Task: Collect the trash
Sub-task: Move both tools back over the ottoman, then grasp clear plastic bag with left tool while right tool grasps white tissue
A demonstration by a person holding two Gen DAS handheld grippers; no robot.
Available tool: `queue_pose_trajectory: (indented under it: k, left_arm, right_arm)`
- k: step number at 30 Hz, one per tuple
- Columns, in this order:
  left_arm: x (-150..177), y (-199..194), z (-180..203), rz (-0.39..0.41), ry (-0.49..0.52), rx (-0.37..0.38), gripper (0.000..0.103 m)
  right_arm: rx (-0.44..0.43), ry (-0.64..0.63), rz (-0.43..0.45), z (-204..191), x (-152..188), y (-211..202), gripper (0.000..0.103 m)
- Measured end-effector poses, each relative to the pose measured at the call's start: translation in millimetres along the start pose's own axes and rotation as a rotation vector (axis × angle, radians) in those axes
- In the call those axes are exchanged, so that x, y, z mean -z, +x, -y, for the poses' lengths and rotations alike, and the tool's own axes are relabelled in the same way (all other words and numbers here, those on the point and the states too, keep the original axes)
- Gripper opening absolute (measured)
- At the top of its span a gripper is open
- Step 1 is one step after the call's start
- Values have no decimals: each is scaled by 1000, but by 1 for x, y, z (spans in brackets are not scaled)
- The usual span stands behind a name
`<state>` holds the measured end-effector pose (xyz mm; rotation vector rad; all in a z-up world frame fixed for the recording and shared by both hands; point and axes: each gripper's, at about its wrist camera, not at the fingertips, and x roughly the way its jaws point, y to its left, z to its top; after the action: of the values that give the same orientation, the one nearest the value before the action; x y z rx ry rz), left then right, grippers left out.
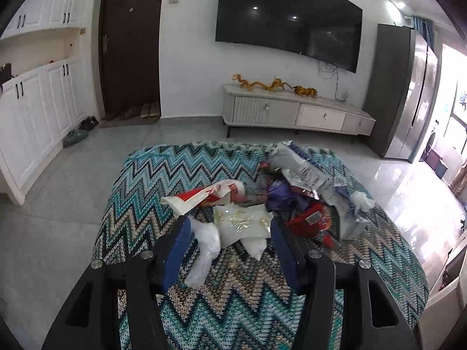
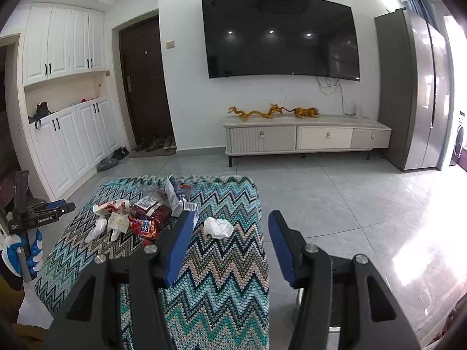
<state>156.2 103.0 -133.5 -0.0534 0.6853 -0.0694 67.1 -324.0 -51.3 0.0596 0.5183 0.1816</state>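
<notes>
White walls, a wall-mounted television [image 2: 280, 36] and a low media console [image 2: 306, 135] backed the scene, and in front of them stood a table draped in a teal zigzag cloth [image 1: 175, 175]. Trash lay heaped on that cloth: a red-and-white plastic bag [image 1: 204, 194], a clear packet with gold print [image 1: 243, 221], a thin white bag [image 1: 204, 250], a red snack wrapper [image 1: 310, 218], a purple wrapper [image 1: 280, 195] and grey mailer bags [image 1: 300, 169].

From the left wrist camera the pile sat at twelve to one o'clock of the left gripper [image 1: 230, 233], whose blue-padded jaws stood wide apart over the cloth with the clear packet seen between their tips; whether they touched anything could not be told.

Only the right wrist camera showed the left gripper from outside, at nine o'clock, held by a hand in a blue-and-white glove [image 2: 23, 250]. That view put the heap at eleven o'clock and a crumpled white tissue [image 2: 218, 227] apart from it, near the cloth's right edge, between the spread jaws of the right gripper [image 2: 230, 233], which held nothing. Its right finger hung past the table edge over the grey floor tiles [image 2: 350, 198].

Farther out stood white cabinets [image 2: 64, 43] at ten o'clock, a dark door [image 2: 146, 78] with shoes at its foot, golden dragon figures [image 2: 256, 113] on the console, and a steel refrigerator [image 2: 423, 93] at two o'clock.
</notes>
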Motion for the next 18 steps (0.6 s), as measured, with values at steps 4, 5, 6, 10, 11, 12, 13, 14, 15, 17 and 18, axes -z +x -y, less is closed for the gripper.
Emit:
queue_pose_trajectory:
  k: [4,5,6,10,11,12,13,14,15,17,18]
  left_arm:
    - [9,39,-10,-73,-17,-2,55]
    - [12,44,-10,-87,-21,1,55]
    - [14,53,-14,-102,-26,1,55]
    - [18,79,-21,-140,-52,-6,55]
    - [19,85,-23,-146,-56,-9,55]
    - [21,90,-25,-154,-60,-10,55]
    - [23,97,-27,-161,-63,-11,55]
    - [24,102,-28,-169,-65,-17,55]
    - [25,107,-31,-177,-71,-21,55]
    - [28,115,-35,-190,-87,-9,54]
    - [29,118,-36,-195,-91,-4,53]
  right_arm:
    - [-46,-26,-86,-9,4,55,52]
    - [-61,-33,-109,-11,5,72,52]
    - [-75,-38,-132,-13,6,89,52]
    - [-113,-59,-219,-22,11,152,52]
    - [-120,-64,-235,-22,13,164,52]
    - [-124,-69,-251,-24,15,177,52]
    - [-125,-74,-267,-24,17,189,52]
    - [-124,-79,-280,-24,18,200,52]
    - [-123,-84,-296,-25,19,212,52]
    - [-118,-93,-323,-25,23,231,52]
    - [-113,-97,-336,-24,25,239,52]
